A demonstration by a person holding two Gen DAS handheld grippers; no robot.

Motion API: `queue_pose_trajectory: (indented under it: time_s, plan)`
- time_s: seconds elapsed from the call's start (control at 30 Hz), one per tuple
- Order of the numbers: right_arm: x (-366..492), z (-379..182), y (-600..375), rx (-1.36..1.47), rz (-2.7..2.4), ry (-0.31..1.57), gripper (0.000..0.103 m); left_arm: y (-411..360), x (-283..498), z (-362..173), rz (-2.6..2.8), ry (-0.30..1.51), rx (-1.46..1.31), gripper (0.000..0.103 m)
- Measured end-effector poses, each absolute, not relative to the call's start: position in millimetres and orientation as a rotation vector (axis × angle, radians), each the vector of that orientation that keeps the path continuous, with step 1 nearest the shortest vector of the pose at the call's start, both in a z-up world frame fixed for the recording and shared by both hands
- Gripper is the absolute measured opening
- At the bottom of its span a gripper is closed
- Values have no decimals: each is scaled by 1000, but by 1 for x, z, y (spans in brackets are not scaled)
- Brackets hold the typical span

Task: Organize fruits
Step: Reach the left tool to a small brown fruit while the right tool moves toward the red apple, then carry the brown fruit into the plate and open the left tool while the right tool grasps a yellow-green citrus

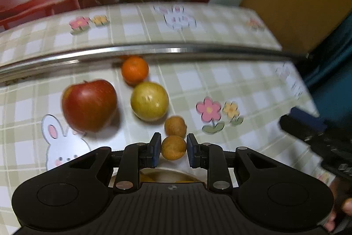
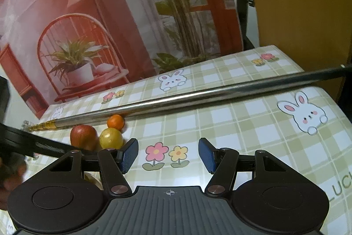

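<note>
My left gripper (image 1: 173, 150) is shut on a small brown-orange fruit (image 1: 173, 148), held just above a pale bowl (image 1: 165, 176) whose rim shows under the fingers. A second small brown fruit (image 1: 175, 126) lies right beyond it. Farther out on the checked cloth sit a red apple (image 1: 89, 105), a yellow-green round fruit (image 1: 149, 100) and an orange (image 1: 134, 69). In the right wrist view the apple (image 2: 83, 134), yellow-green fruit (image 2: 111, 138) and orange (image 2: 115, 121) cluster at far left. My right gripper (image 2: 168, 154) is open over a flower print, holding nothing.
A metal rod (image 1: 154, 52) (image 2: 198, 96) lies across the table behind the fruit, touching the orange's far side. The table's far edge meets a printed backdrop (image 2: 88, 25). A brown panel (image 2: 303, 3) stands at the right. A person's hand (image 1: 343, 208) shows at the lower right.
</note>
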State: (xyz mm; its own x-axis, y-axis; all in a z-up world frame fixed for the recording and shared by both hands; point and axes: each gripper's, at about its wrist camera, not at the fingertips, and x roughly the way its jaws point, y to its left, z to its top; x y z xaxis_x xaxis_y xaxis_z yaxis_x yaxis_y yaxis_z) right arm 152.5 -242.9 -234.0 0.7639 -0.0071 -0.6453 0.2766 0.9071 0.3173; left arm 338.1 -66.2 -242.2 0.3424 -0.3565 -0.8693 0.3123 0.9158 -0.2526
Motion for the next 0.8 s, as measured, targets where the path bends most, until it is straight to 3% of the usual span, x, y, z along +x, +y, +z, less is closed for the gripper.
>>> queue_pose_trajectory:
  time_s: [0.33, 0.8]
  plan:
    - [206, -232, -200, 248, 7, 735, 57, 1, 284, -202, -341, 954, -141, 26]
    - [301, -271, -137, 48, 143, 891, 56, 75, 234, -186, -220, 843, -277, 26]
